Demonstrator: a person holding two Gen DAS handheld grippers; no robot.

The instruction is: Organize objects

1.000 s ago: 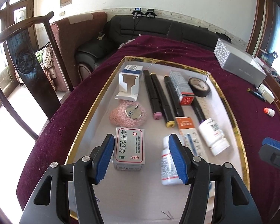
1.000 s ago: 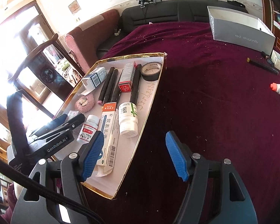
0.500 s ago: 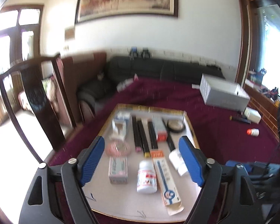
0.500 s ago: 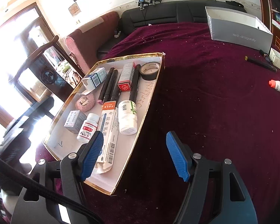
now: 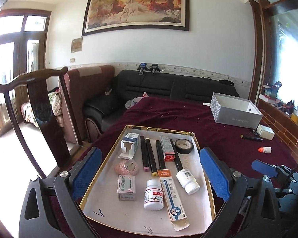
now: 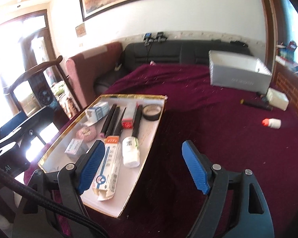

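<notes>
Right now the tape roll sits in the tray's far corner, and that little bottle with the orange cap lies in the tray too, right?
Not quite. The tape roll does sit in the far corner of the tray, but the orange-capped bottle lies outside it, on the dark red cloth well to the tray's right. The right wrist view shows it plainly.

A shallow gold-rimmed tray [image 5: 196, 138] is sitting on the maroon cloth, holding everything in rows: three dark markers [image 5: 150, 154] lying parallel, a red-ended carton [image 5: 167, 148], a tape roll [image 5: 184, 146] at the far corner, two white bottles [image 5: 153, 194] lying on their sides, and a long tube box [image 5: 171, 193] lying lengthwise beside them.
</notes>
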